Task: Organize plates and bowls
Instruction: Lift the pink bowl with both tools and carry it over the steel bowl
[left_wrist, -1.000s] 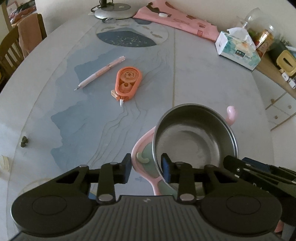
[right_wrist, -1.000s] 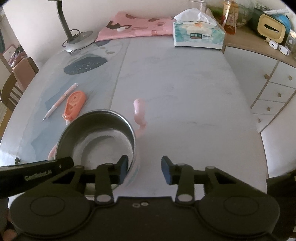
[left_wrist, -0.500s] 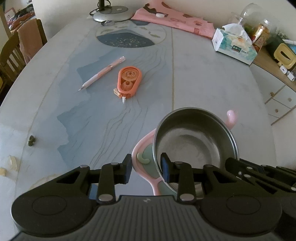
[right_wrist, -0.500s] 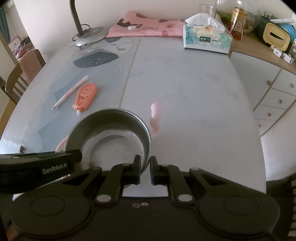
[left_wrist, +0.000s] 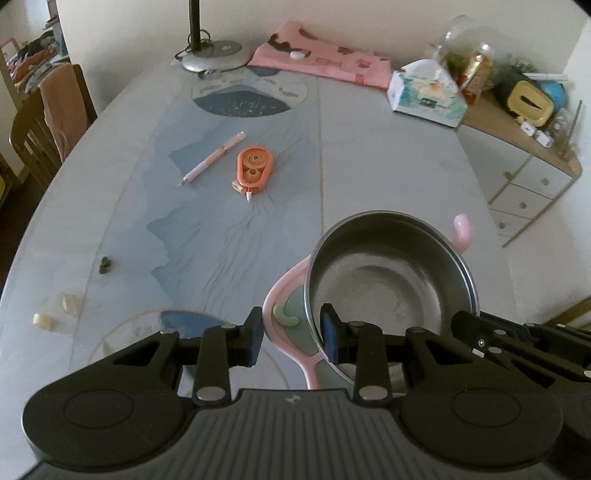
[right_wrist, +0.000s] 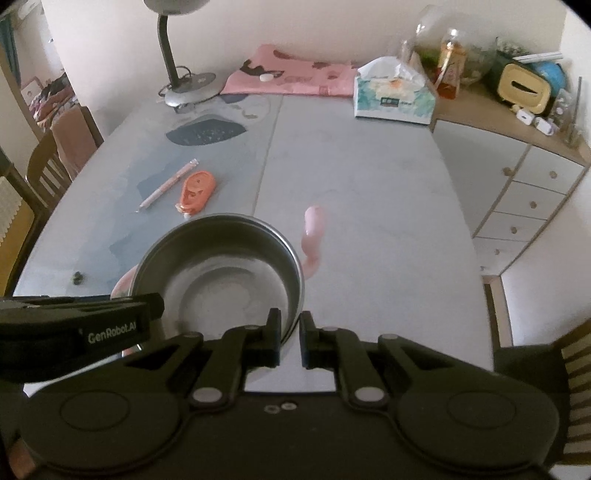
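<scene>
I have the round stainless steel bowl (left_wrist: 391, 291) and the pink flamingo-shaped plate (left_wrist: 286, 314) under it pinched in my left tongs (left_wrist: 291, 338), right tongs (right_wrist: 290, 339) clamped on the bowl's rim, both apparently raised off the grey bench (right_wrist: 362, 192), next needing a level carry.

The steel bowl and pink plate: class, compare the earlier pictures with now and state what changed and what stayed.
The right hand-held gripper closed onto the steel bowl's rim. Bowl and pink plate were then lifted together, the table dropping away below. The left hand-held gripper stayed clamped across plate edge and bowl wall; pen and orange tape dispenser stayed put.
</scene>
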